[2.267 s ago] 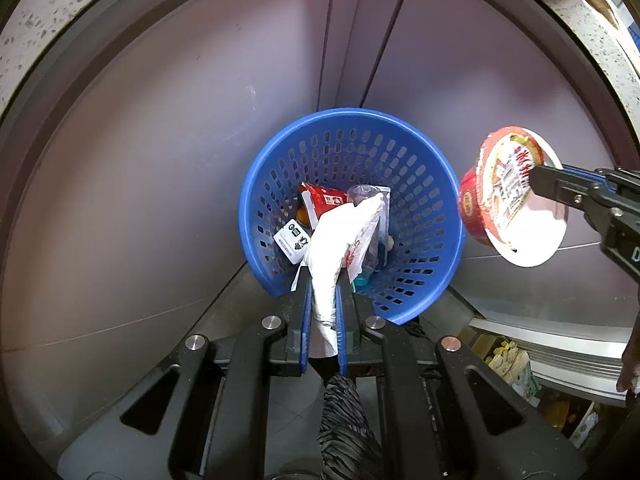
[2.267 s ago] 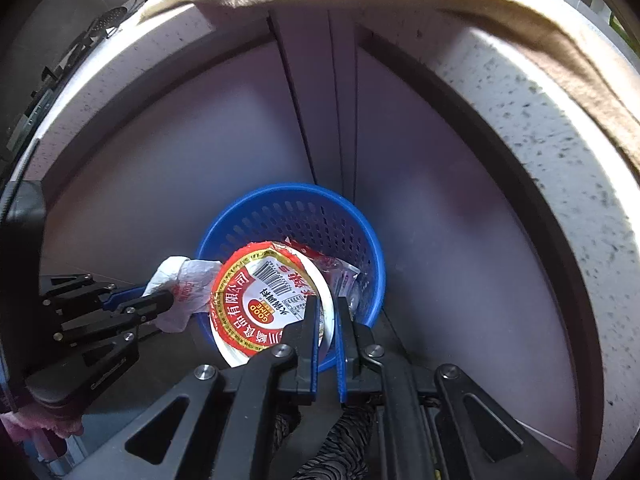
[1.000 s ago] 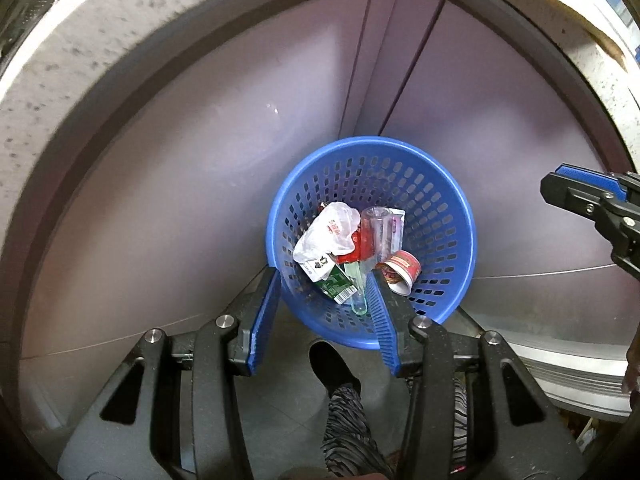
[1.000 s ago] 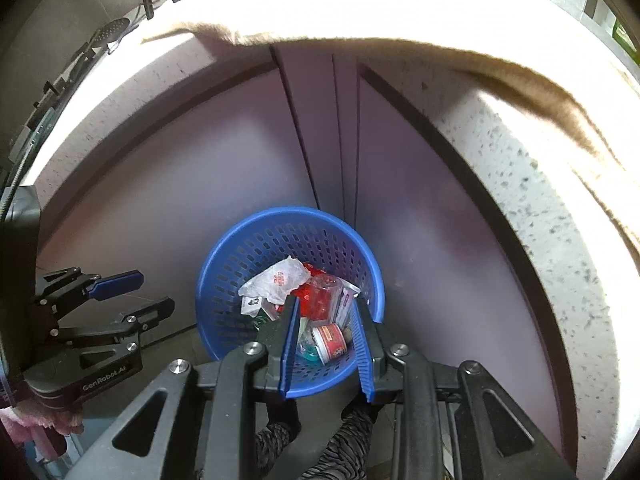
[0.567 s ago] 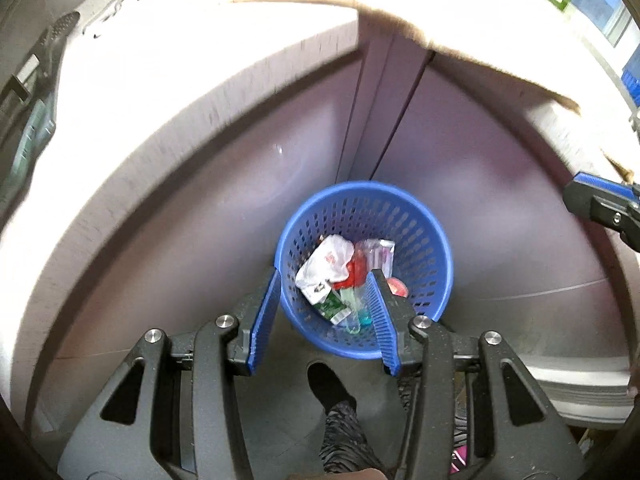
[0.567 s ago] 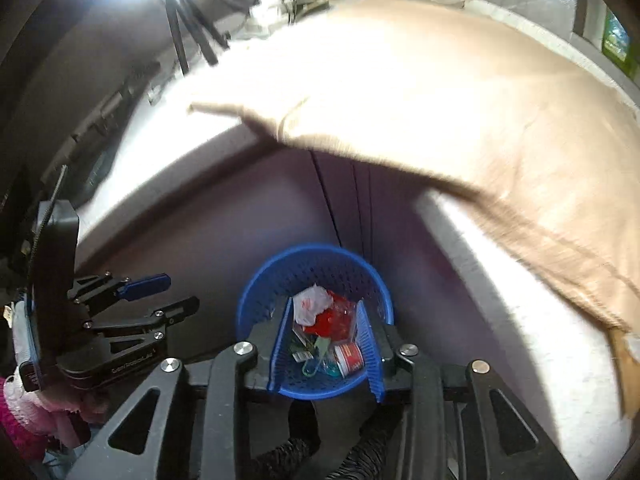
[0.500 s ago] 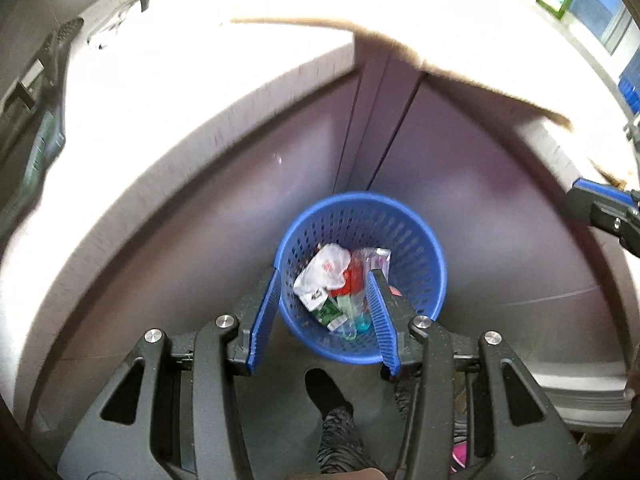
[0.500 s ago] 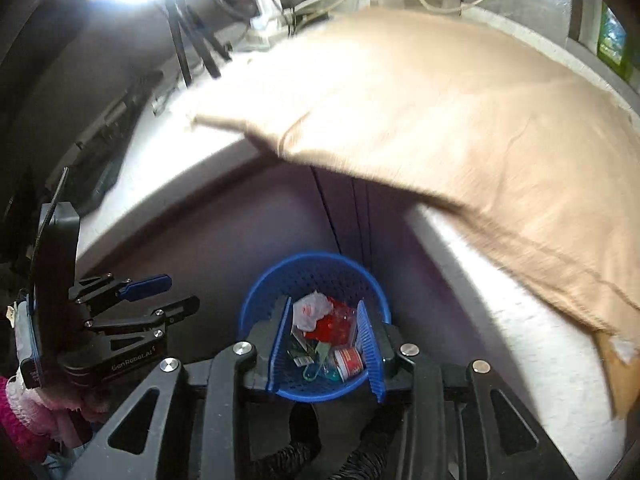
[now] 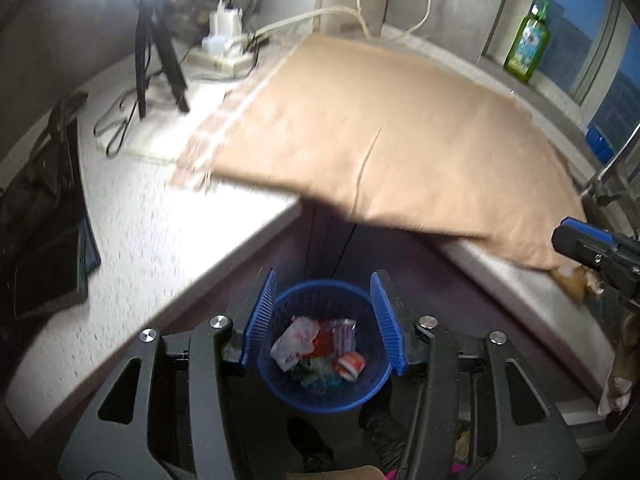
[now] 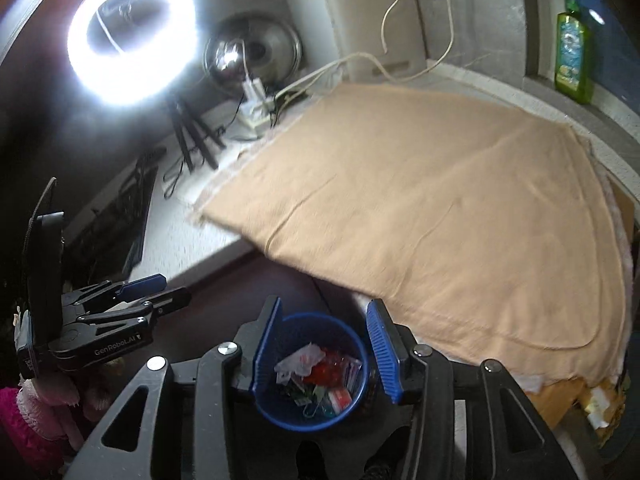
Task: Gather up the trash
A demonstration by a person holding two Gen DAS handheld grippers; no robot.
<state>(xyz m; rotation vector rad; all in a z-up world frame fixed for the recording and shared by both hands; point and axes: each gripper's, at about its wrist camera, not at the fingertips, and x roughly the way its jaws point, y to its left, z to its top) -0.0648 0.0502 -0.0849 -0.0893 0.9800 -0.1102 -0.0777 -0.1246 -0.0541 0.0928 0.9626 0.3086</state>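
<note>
A blue perforated basket (image 9: 362, 394) stands on the floor below the counter edge and holds several pieces of trash: a crumpled white wrapper (image 9: 294, 342), a red noodle cup (image 9: 350, 364) and plastic packets. It also shows in the right wrist view (image 10: 288, 416). My left gripper (image 9: 322, 322) is open and empty, high above the basket. My right gripper (image 10: 322, 342) is open and empty, also above the basket. The right gripper shows at the right edge of the left wrist view (image 9: 592, 244); the left gripper shows at the left of the right wrist view (image 10: 132, 300).
A tan cloth (image 10: 440, 216) covers the speckled counter (image 9: 152, 240) and overhangs its edge. A lit ring light (image 10: 132, 44) on a tripod, a metal bowl (image 10: 252, 54), a power strip with cables and a green bottle (image 10: 572, 56) stand at the back. A dark bag (image 9: 44, 208) lies at left.
Both grippers let go of their trash into the basket, opened, and have risen well above it, so the countertop and cloth have come into view.
</note>
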